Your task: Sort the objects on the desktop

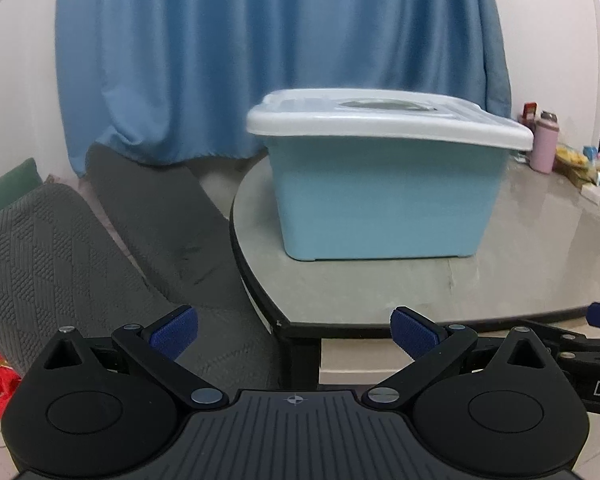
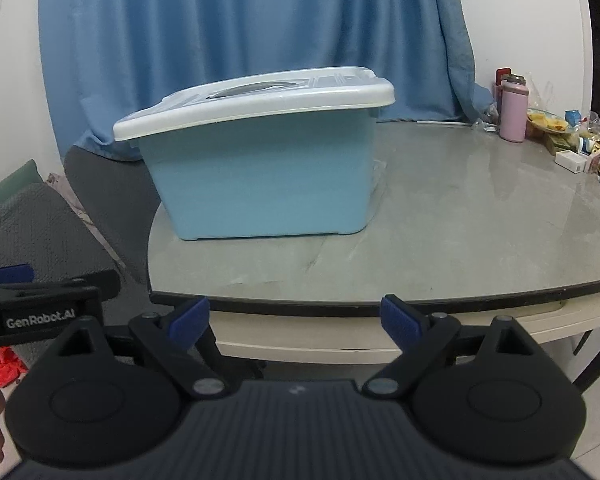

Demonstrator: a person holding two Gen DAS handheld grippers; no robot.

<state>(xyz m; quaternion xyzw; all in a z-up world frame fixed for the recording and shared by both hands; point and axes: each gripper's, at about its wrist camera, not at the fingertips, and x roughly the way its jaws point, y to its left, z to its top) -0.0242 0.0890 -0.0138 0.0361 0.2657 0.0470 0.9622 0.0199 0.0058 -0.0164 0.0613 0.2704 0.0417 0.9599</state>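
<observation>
Left gripper (image 1: 294, 334) and right gripper (image 2: 294, 320): both spread wide, holding nothing, short of table (image 2: 460, 220) edge. Blue bin (image 2: 260, 176) with white lid (image 2: 256, 100) shut, on table's near-left corner. Right view alone shows small boxes and bottles (image 2: 592, 156) at far right beside pink flask (image 2: 513, 110). Left view shows more of grey chair (image 1: 60, 248). Blue curtain (image 1: 260, 48) behind.

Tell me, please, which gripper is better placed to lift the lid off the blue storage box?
Probably the left gripper. In its view the blue storage box and its white lid sit nearly straight ahead; for the right gripper the box lies off to the left. Both are open and short of the table.
</observation>
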